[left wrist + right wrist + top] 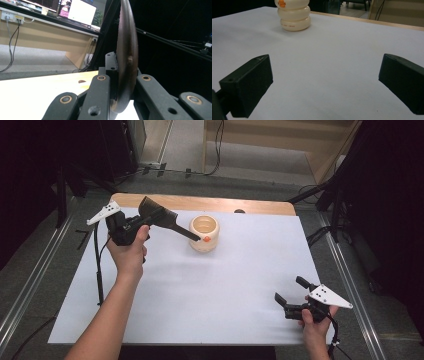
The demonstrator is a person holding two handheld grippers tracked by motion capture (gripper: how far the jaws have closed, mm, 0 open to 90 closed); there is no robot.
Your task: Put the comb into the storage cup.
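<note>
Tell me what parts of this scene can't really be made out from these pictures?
- Inside of the cream pot: high view, its own wall hides the bottom.
- Pot's top: right gripper view, cut off by the upper edge.
- Dark spatula clamped in the left gripper: left gripper view, seen edge-on and cut off at the top.
- Small print on the pot's base: too small to read.

Grey floor (45, 265) around the table (200, 203), wooden cabinet (280, 145) behind, dark curtains (390, 180) aside.
</note>
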